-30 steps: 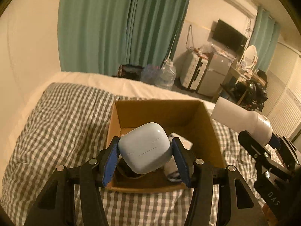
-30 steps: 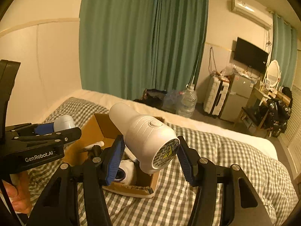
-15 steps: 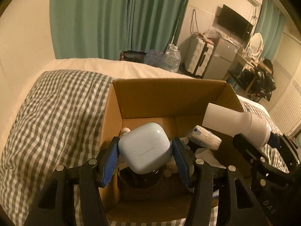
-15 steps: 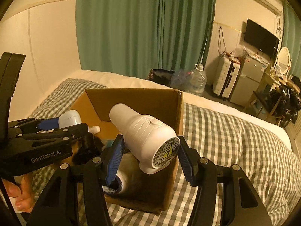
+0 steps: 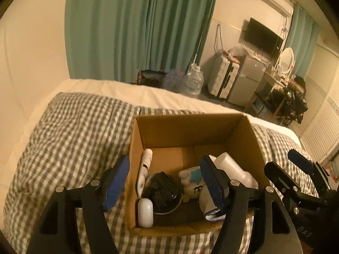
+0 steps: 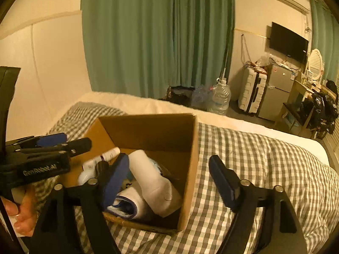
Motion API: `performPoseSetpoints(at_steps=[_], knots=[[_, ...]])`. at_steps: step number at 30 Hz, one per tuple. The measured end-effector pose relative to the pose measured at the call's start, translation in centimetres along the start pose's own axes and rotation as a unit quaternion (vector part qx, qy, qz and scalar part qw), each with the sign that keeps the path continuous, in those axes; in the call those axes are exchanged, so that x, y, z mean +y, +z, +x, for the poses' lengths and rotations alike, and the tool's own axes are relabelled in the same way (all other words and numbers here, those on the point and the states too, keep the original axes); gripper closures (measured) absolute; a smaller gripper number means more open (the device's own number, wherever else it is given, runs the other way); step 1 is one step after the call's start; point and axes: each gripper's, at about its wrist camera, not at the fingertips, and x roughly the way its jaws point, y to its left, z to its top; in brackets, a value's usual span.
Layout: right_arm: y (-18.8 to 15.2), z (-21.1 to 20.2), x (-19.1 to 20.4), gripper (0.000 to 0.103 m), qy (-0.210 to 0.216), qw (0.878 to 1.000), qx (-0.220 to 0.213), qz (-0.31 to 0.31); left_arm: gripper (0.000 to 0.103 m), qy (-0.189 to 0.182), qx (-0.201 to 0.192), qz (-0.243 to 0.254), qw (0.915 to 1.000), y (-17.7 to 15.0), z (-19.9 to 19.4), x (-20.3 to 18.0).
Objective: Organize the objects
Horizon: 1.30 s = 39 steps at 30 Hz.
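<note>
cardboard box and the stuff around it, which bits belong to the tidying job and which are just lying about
Part of the job:
- cardboard box
- earbuds case, in the box
- white hair dryer, in the box
- white tube, in the box
- plush toy, in the box
- left tool and right tool, both open

Just lying about:
- water jug
- suitcase
- TV
- checked blanket

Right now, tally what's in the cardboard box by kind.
Earbud case: 1
Tube: 1
Hair dryer: 1
Plush toy: 1
Rolled cloth: 1
Black item: 1
Total: 6 visible
</note>
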Motion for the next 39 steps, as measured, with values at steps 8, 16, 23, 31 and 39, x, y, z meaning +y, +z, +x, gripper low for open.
performPoseSetpoints(at_steps=[8, 16, 23, 31, 39], knots=[[1.3, -5.0, 0.2, 0.007, -0.008, 0.999, -0.036, 0.011, 0.019, -0.006, -0.052, 0.004, 0.9986, 0.1, -6.2, 0.0], [1.0, -10.3, 0.9, 0.003, -0.007, 0.998, -0.062, 0.015, 0.018, 0.006, -0.094, 0.016, 0.9955, -1.2, -11.4, -0.3], [-0.9, -12.8, 2.1, 0.003, 0.007, 0.997, -0.068, 0.021, 0.017, 0.009, -0.135, 0.055, 0.9893, -4.0, -14.6, -1.5], [-2.2, -13.8, 2.9, 0.003, -0.005, 0.997, -0.074, 0.009, 0.017, 0.014, -0.148, 0.06, 0.9871, -5.4, -15.8, -1.9], [-2.8, -14.1, 3.1, 0.003, -0.011, 0.997, -0.079, -0.006, 0.017, 0.021, -0.138, 0.046, 0.9891, -6.0, -14.8, -1.0]])
